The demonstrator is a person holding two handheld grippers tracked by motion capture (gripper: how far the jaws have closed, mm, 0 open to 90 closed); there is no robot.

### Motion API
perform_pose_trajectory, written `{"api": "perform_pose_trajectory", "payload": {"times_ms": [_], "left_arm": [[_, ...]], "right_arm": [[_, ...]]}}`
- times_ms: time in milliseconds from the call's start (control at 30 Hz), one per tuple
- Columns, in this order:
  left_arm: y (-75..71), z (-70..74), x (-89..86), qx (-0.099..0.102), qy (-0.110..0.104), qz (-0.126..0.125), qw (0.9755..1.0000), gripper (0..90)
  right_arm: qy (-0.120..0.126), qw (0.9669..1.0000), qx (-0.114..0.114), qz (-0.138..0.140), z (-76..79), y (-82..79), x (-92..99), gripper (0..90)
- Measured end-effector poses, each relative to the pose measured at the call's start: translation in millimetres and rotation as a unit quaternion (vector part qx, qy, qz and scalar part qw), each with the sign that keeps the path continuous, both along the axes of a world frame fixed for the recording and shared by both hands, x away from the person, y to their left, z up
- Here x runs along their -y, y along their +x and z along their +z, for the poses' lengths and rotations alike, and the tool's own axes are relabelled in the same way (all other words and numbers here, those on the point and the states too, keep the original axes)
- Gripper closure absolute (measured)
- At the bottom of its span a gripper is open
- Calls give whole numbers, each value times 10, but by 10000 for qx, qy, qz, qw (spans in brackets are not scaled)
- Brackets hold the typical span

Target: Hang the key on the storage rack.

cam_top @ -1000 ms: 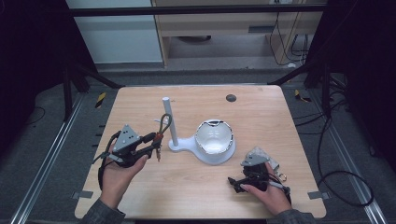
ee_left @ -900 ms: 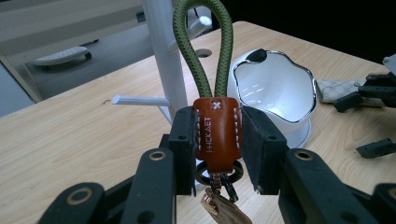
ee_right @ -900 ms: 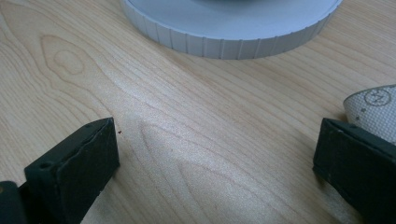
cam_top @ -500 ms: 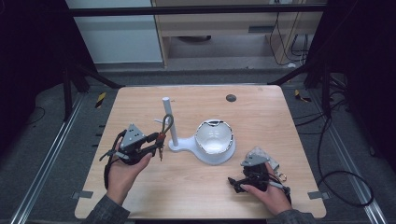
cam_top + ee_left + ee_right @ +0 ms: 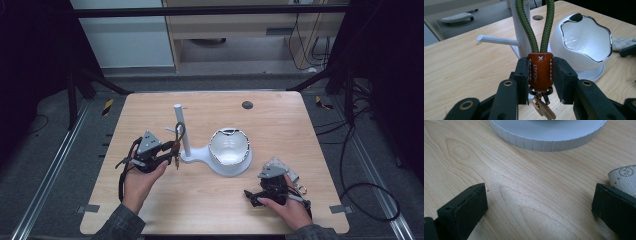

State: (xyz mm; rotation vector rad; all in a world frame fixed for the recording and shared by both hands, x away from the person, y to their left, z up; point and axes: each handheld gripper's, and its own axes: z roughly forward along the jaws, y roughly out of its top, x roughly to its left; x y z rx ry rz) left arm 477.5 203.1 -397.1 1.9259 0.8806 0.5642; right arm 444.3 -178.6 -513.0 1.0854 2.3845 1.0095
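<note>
My left tongs (image 5: 540,75) are clamped on the brown leather tab (image 5: 540,72) of the key strap, keys (image 5: 543,110) dangling below. Green cord loop (image 5: 534,27) rises right in front of the white post (image 5: 182,131), near its side peg (image 5: 498,40). White bowl (image 5: 229,147) sits beside the post on the same stand. Right tongs (image 5: 539,202) rest w/ jaws wide, nothing between, low over the desk (image 5: 280,125) by the stand's base (image 5: 549,135).

Lab: framed test table (image 5: 210,200), trailing floor cables (image 5: 350,150).
</note>
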Motion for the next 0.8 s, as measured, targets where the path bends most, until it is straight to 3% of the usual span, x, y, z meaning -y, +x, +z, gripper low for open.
{"api": "perform_pose_trajectory", "payload": {"times_ms": [667,700,800], "left_arm": [[79,-55,55,-50,-49,23,10000,647],[75,-57,54,-49,-47,50,10000,559],[63,-67,55,-56,-68,63,9999,481]], "right_arm": [[-1,10000,1,9,1,-5,2,2],[-1,10000,1,8,1,-5,2,2],[2,10000,-6,-2,1,-6,1,2]]}}
